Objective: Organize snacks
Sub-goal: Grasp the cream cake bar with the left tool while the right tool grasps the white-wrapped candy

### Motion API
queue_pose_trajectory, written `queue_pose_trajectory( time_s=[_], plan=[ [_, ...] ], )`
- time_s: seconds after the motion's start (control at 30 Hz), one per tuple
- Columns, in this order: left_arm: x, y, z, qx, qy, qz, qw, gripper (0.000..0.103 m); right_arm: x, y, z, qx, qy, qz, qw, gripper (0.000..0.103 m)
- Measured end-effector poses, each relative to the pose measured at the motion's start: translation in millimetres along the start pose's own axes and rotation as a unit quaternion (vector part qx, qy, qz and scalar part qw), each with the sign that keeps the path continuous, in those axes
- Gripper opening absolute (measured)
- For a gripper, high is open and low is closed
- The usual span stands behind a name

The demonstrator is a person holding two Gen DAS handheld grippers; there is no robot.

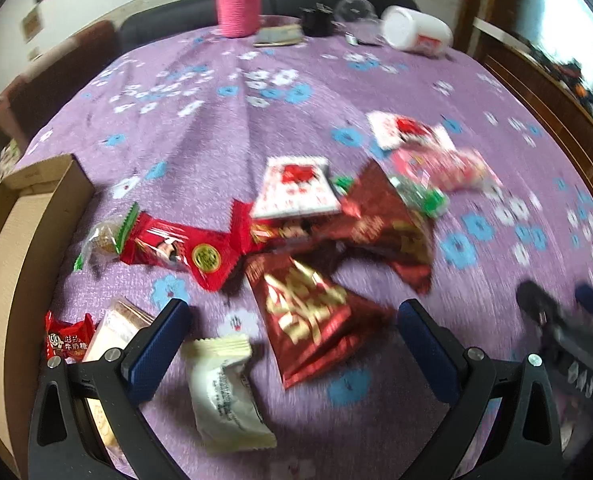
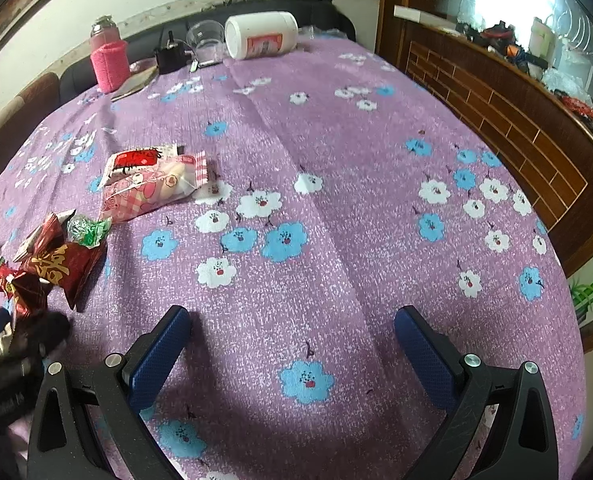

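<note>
Several snack packets lie on a purple flowered tablecloth (image 1: 216, 120). In the left wrist view my left gripper (image 1: 292, 316) is open and empty, just above a dark red foil packet (image 1: 316, 320) and a white packet (image 1: 224, 388). A red packet (image 1: 184, 248), a white-and-red packet (image 1: 296, 188) and a pink packet (image 1: 444, 168) lie beyond. A cardboard box (image 1: 12, 248) stands at the left. My right gripper (image 2: 292, 316) is open and empty over bare cloth; it also shows in the left wrist view (image 1: 556, 300). A pink packet (image 2: 148, 188) and dark red packets (image 2: 56, 268) lie to its left.
At the far table edge stand a pink flask (image 1: 238, 4), a tipped white jar (image 1: 416, 32), a clear cup (image 1: 354, 12) and a black item (image 1: 316, 20). A brown wooden counter (image 2: 496, 112) runs along the right. A dark sofa (image 1: 176, 20) sits behind.
</note>
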State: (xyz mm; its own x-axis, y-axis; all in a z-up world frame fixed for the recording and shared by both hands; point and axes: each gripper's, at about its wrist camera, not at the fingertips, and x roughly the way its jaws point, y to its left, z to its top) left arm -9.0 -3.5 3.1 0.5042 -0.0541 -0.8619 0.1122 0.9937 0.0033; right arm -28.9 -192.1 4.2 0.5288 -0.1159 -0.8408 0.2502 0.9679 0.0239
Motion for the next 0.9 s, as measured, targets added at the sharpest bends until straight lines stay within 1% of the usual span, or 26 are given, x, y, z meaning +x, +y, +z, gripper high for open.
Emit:
queue_pose_trajectory(
  time_s=[0.07,0.1,0.13,0.17,0.23,0.27,0.3,0.33,0.37,0.4,0.43,0.5,0.53,0.57,0.6,0.63,0.67,0.7,0.73,0.77,0.8,0.87,0.9],
  plan=[
    [-5,1,-5,0.01,0.022,-0.016,0.9996,0.103,1,-1,2,0.004,0.008,-0.005,1.0,0.102],
    [-8,1,-7,0.007,0.022,-0.031,0.9993,0.101,2,0,3,0.004,0.009,-0.006,1.0,0.102],
    [-17,5,-10,0.003,0.017,-0.047,0.9987,0.095,2,0,3,0.003,0.009,-0.006,1.0,0.102],
    [-29,10,-16,0.0,0.004,-0.063,0.998,0.088,2,0,3,0.0,0.009,-0.005,1.0,0.102],
    [-61,18,-25,0.007,-0.038,-0.092,0.995,0.088,3,0,5,-0.009,0.011,-0.001,1.0,0.102],
    [-78,24,-32,0.015,-0.06,-0.1,0.9931,0.088,3,0,6,-0.018,0.014,0.0,1.0,0.102],
    [-98,33,-40,0.027,-0.086,-0.101,0.9908,0.088,0,0,7,-0.027,0.017,-0.005,0.999,0.094],
    [-109,43,-43,0.034,-0.099,-0.096,0.9898,0.088,-9,0,6,-0.03,0.013,-0.011,0.999,0.088],
    [-121,54,-49,0.04,-0.109,-0.092,0.9889,0.088,-20,0,5,-0.027,0.007,0.004,1.0,0.082],
    [-130,68,-54,0.041,-0.118,-0.095,0.9876,0.088,-34,0,4,-0.021,0.0,0.033,0.999,0.083],
    [-136,84,-58,0.038,-0.123,-0.1,0.9866,0.088,-49,3,2,-0.017,-0.008,0.071,0.997,0.083],
    [-138,115,-60,0.021,-0.121,-0.099,0.9875,0.088,-71,17,-4,-0.027,-0.013,0.132,0.991,0.083],
    [-136,130,-62,0.008,-0.116,-0.097,0.9885,0.088,-78,30,-8,-0.04,-0.012,0.163,0.986,0.083],
    [-133,144,-61,-0.009,-0.109,-0.105,0.9884,0.085,-80,43,-12,-0.054,-0.008,0.185,0.981,0.083],
    [-130,159,-64,-0.03,-0.101,-0.128,0.9861,0.08,-80,62,-18,-0.073,0.001,0.211,0.975,0.083],
    [-128,168,-66,-0.042,-0.094,-0.149,0.9836,0.068,-78,75,-23,-0.088,0.005,0.223,0.971,0.082],
    [-126,174,-67,-0.048,-0.088,-0.164,0.9813,0.063,-76,89,-26,-0.105,0.006,0.229,0.968,0.082],
    [-124,175,-69,-0.045,-0.089,-0.166,0.981,0.062,-73,110,-32,-0.132,0.004,0.228,0.965,0.078],
    [-124,174,-70,-0.04,-0.091,-0.162,0.9818,0.06,-71,122,-38,-0.147,0.002,0.228,0.962,0.074],
    [-123,173,-72,-0.032,-0.09,-0.157,0.983,0.055,-67,139,-42,-0.166,0.007,0.235,0.958,0.067],
    [-120,168,-73,-0.025,-0.085,-0.156,0.9838,0.053,-62,147,-45,-0.175,0.014,0.24,0.955,0.065],
    [-114,161,-74,-0.012,-0.074,-0.157,0.9848,0.051,-50,169,-49,-0.197,0.023,0.227,0.954,0.064],
    [-111,154,-75,0.0,-0.069,-0.15,0.9863,0.051,-45,175,-51,-0.206,0.022,0.216,0.954,0.058]
  ],
)
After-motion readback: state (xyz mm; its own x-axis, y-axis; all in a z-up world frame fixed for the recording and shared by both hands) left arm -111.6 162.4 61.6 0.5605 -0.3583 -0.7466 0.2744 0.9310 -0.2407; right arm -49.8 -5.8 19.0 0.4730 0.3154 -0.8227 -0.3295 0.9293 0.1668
